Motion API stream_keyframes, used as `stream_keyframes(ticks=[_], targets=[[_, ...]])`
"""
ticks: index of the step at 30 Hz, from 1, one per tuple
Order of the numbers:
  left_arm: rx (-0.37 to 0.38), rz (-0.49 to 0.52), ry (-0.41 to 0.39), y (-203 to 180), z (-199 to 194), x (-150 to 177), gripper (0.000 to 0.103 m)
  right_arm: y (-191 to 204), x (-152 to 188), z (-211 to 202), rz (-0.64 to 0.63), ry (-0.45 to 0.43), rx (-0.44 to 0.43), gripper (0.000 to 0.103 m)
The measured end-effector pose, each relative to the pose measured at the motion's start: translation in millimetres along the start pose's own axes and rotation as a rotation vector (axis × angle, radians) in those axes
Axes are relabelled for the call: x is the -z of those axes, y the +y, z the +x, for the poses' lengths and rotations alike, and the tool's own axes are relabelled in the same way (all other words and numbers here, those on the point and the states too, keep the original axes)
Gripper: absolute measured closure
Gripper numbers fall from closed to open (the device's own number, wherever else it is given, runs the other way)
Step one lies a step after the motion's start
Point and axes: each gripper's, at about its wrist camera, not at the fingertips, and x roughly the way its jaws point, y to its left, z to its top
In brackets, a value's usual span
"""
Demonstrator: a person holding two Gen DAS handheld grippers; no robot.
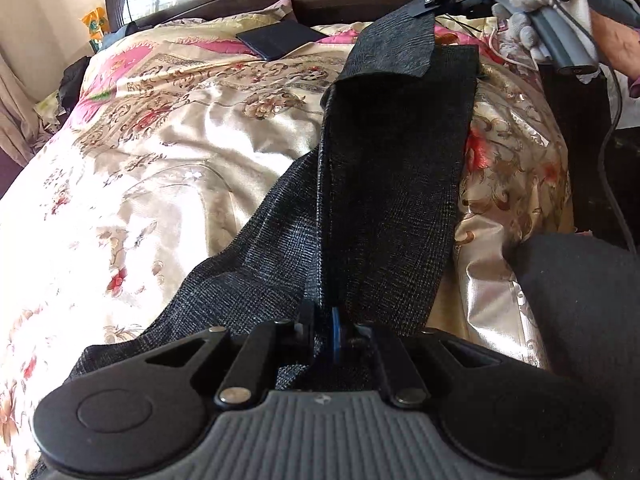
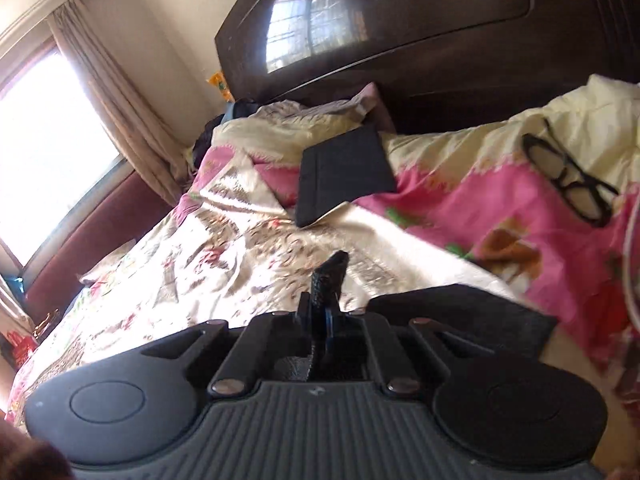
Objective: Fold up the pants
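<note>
Dark checked pants [image 1: 396,152] stretch in the air above the floral bedspread [image 1: 168,152], from my left gripper to my right one. My left gripper [image 1: 324,330] is shut on the near end of the pants. My right gripper [image 1: 430,2] shows at the top right of the left wrist view, held by a gloved hand, shut on the far end. In the right wrist view my right gripper [image 2: 322,320] is shut on a pinch of the pants [image 2: 330,276], which pokes up between the jaws; more of the fabric [image 2: 460,312] hangs to the right.
A dark flat tablet case [image 2: 344,174] lies on the bedspread [image 2: 240,248] near the dark wooden headboard [image 2: 440,40]. Black glasses [image 2: 568,180] lie on the pink part of the cover. A window with curtains [image 2: 120,112] is at the left. A dark cushion [image 1: 580,300] sits at the right.
</note>
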Motion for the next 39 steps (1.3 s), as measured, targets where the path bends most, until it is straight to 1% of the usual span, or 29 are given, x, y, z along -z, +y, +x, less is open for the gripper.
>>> stream_keyframes(ticks=[1,3,6,9,11,12,13,15,16,17,18,19,21,22,23,24,26,27,28,30,31,33,34,36,37,39], targets=[[0.004,0.004,0.007,-2.8,2.3,1.4,0.079,-11.4,0.0,-6.0,0.014,0.001,0.024,0.097],[0.007,0.031,0.026,-11.1,6.8,5.0,0.079,-33.7,5.4,-10.5,0.022,0.017,0.103,0.097],[-0.007,0.108,0.051,-24.6,10.3,8.6,0.079,-66.8,18.7,-6.8,0.067,0.069,0.180,0.097],[-0.005,0.125,0.070,-25.6,9.7,6.6,0.079,-73.7,26.3,-3.7,0.063,0.078,0.188,0.097],[-0.003,0.116,0.078,-24.3,7.9,5.1,0.076,-72.3,24.8,-4.0,0.057,0.080,0.187,0.096],[-0.004,0.113,0.081,-23.9,7.1,5.0,0.075,-70.4,22.5,-2.3,0.037,0.100,0.190,0.095],[-0.006,0.110,0.084,-23.7,5.6,5.3,0.074,-66.4,20.7,-1.5,0.003,0.113,0.200,0.094],[-0.009,0.103,0.082,-23.2,0.6,6.6,0.072,-58.9,19.5,-6.2,-0.047,0.107,0.212,0.093],[-0.008,0.098,0.080,-22.5,-2.4,7.6,0.071,-53.0,19.1,-10.6,-0.087,0.096,0.225,0.090],[-0.013,0.094,0.074,-21.2,-6.0,8.8,0.070,-46.5,19.9,-16.4,-0.125,0.067,0.250,0.088],[-0.020,0.092,0.069,-20.4,-8.8,10.0,0.070,-37.3,21.6,-22.9,-0.174,0.030,0.286,0.088],[-0.027,0.086,0.065,-18.4,-11.2,11.0,0.069,-24.1,24.7,-30.2,-0.252,-0.016,0.314,0.088],[-0.036,0.062,0.053,-13.5,-15.3,12.6,0.068,6.9,34.3,-40.6,-0.431,-0.098,0.335,0.088],[-0.039,0.045,0.045,-10.2,-17.5,13.3,0.068,22.6,37.7,-43.7,-0.489,-0.115,0.313,0.088],[-0.045,0.026,0.033,-7.4,-19.6,13.7,0.068,35.1,41.0,-45.3,-0.520,-0.105,0.261,0.088],[-0.051,0.006,0.020,-5.0,-21.5,14.6,0.068,50.3,44.7,-43.4,-0.539,-0.062,0.166,0.088],[-0.052,-0.040,-0.003,0.2,-22.5,17.7,0.065,76.0,59.1,-28.0,-0.522,0.102,-0.044,0.088],[-0.048,-0.063,-0.002,2.0,-20.9,19.7,0.065,87.6,70.8,-17.5,-0.508,0.177,-0.127,0.089],[-0.041,-0.086,0.003,2.8,-18.5,22.5,0.064,99.0,83.8,-5.3,-0.496,0.236,-0.196,0.089],[-0.015,-0.100,0.020,-0.7,-14.3,29.7,0.064,118.6,106.2,21.5,-0.491,0.313,-0.266,0.089],[0.000,-0.100,0.025,-4.3,-13.3,33.4,0.064,127.2,116.0,37.2,-0.496,0.358,-0.279,0.090],[0.071,-0.104,0.047,-15.5,-12.4,40.7,0.063,135.8,127.1,67.5,-0.516,0.404,-0.224,0.091],[0.067,-0.085,0.042,-24.0,-13.5,44.6,0.055,138.6,132.4,85.5,-0.532,0.408,-0.171,0.092],[0.041,-0.017,0.038,-37.0,-16.6,48.1,0.053,137.9,129.6,105.7,-0.520,0.403,-0.107,0.092],[0.046,-0.014,0.042,-38.0,-18.9,48.3,0.053,137.7,126.6,106.5,-0.515,0.400,-0.090,0.087],[0.079,-0.057,0.022,-31.6,-30.8,46.8,0.053,144.8,120.6,90.9,-0.567,0.370,-0.135,0.088]])
